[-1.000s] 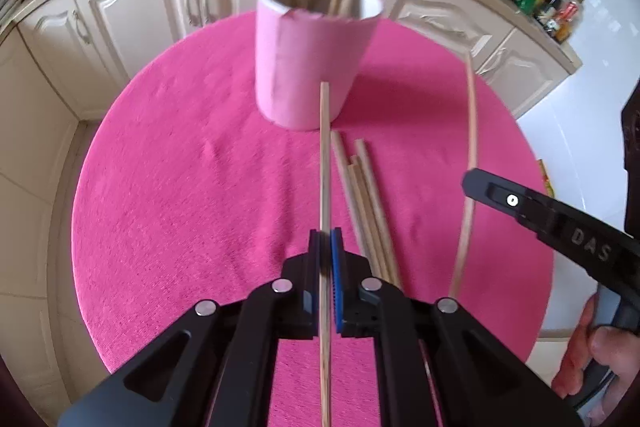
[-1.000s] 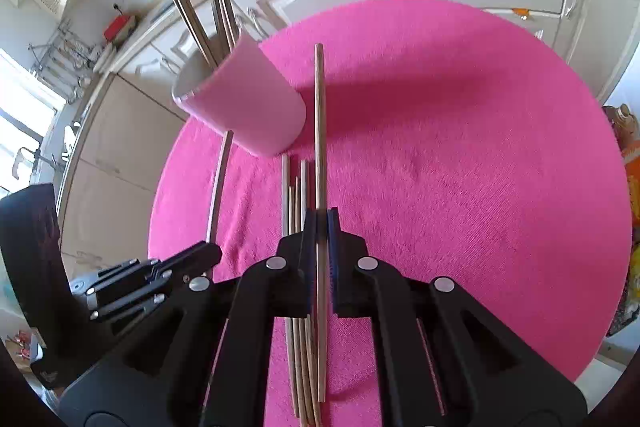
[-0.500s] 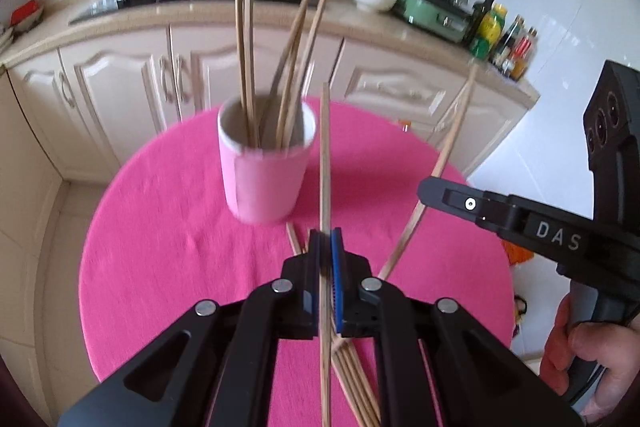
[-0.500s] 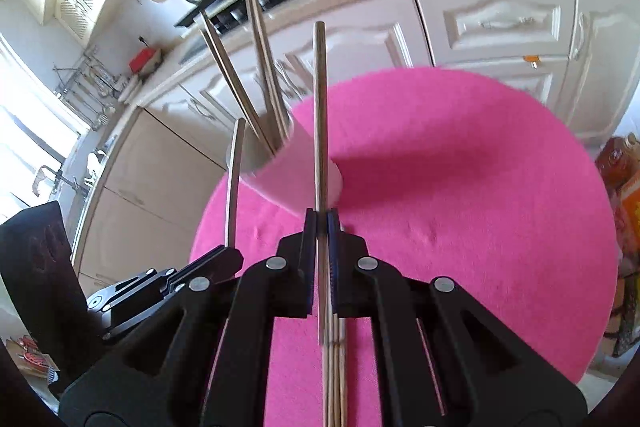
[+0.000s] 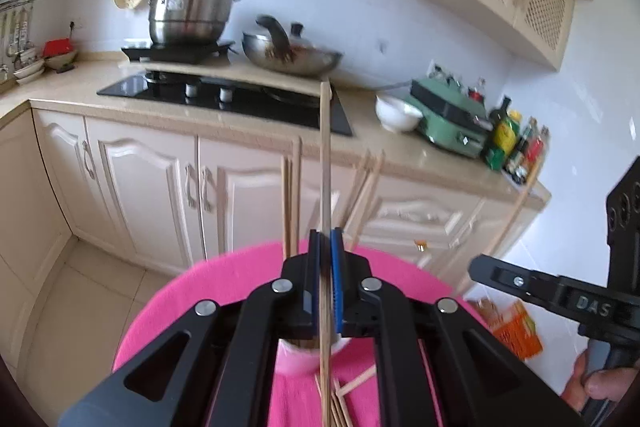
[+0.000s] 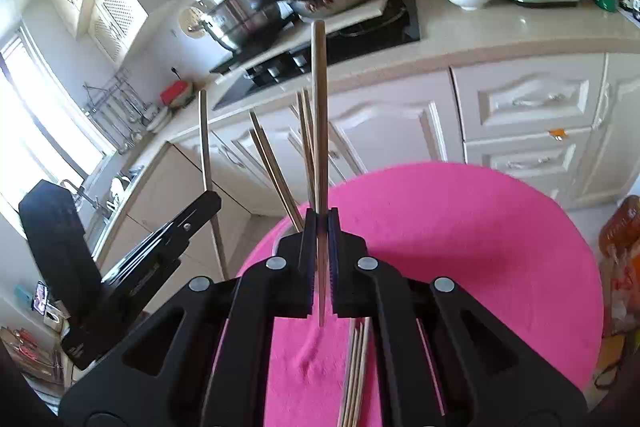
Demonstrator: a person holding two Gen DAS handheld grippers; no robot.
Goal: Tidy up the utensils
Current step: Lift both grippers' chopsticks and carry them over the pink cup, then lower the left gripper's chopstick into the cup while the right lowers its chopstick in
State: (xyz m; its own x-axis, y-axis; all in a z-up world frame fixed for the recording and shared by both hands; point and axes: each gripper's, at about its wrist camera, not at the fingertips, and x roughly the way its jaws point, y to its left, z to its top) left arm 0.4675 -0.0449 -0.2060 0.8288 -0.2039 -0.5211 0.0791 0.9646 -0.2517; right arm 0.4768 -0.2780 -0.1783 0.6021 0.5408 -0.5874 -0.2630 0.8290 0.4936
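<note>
My left gripper (image 5: 326,233) is shut on a wooden chopstick (image 5: 325,147) that stands upright through its jaws, above the pink cup (image 5: 308,359). Most of the cup is hidden under the gripper body. Several chopsticks (image 5: 292,195) stick up out of the cup. My right gripper (image 6: 320,215) is shut on another chopstick (image 6: 319,99), also held upright over the pink table (image 6: 480,247). A few loose chopsticks (image 6: 356,367) lie on the cloth beneath it. Each gripper shows in the other's view: the right gripper (image 5: 480,269) at the right, the left gripper (image 6: 212,199) at the left.
Behind the table runs a kitchen counter (image 5: 256,131) with a hob, a steel pot (image 5: 188,15), a wok (image 5: 292,59), a white bowl (image 5: 398,113), a green appliance (image 5: 448,119) and bottles (image 5: 508,143). Cream cabinets stand below. An orange bag (image 5: 516,331) lies on the floor at the right.
Both grippers have risen off the table and tipped upward, each still holding its chopstick. The cup has slid from the middle of the left view to beneath the gripper.
</note>
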